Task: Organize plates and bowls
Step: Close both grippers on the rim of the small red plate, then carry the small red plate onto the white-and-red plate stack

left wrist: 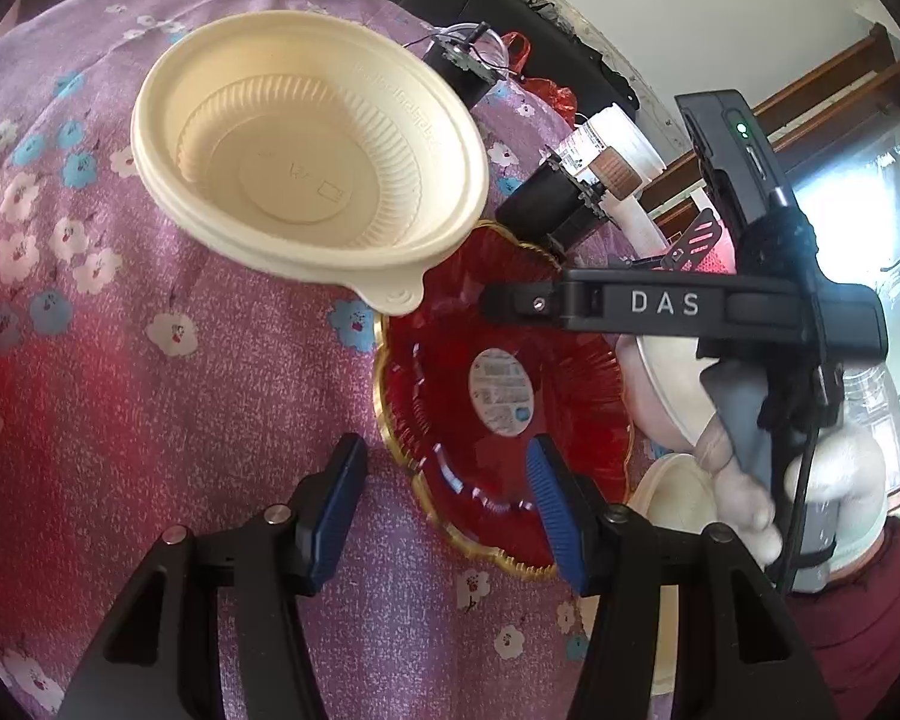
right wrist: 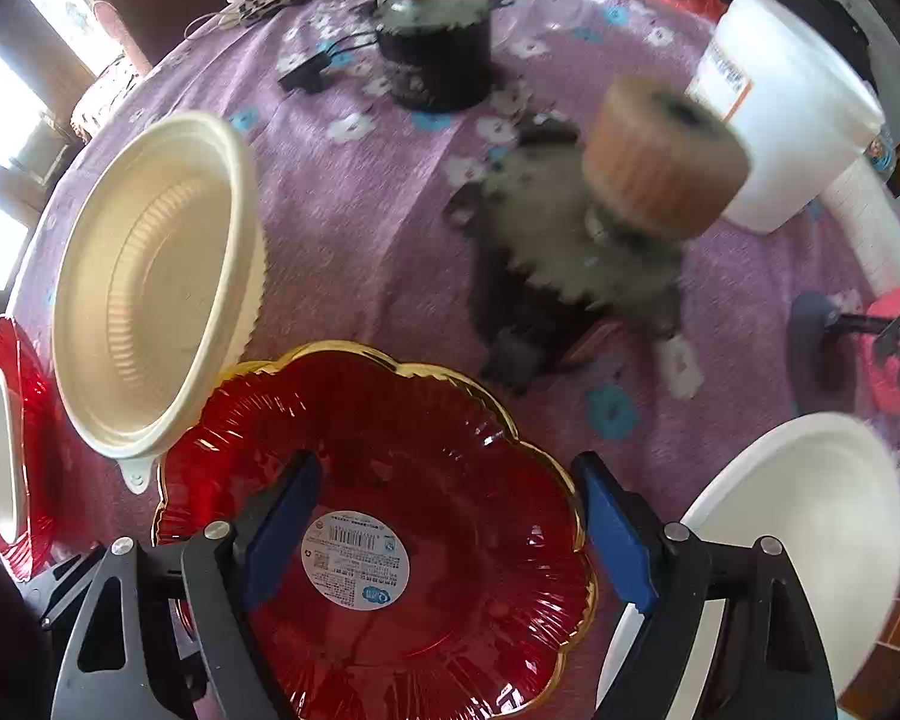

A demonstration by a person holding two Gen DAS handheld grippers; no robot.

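Cream bowl [left wrist: 306,144] sitting empty on floral cloth [left wrist: 120,390]; red plate [right wrist: 390,516] lying bare under wide-open right gripper [right wrist: 450,534]; left gripper [left wrist: 444,510] half-open, gripping nothing.

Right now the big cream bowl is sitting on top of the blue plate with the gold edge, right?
Not quite: the plate is red, not blue. The right wrist view shows its gold edge and the cream bowl overlapping its rim.

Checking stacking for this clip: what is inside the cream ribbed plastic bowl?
The cream ribbed plastic bowl holds nothing: its bare ribbed wall and flat base show. What lies beneath it on the purple floral tablecloth is covered.
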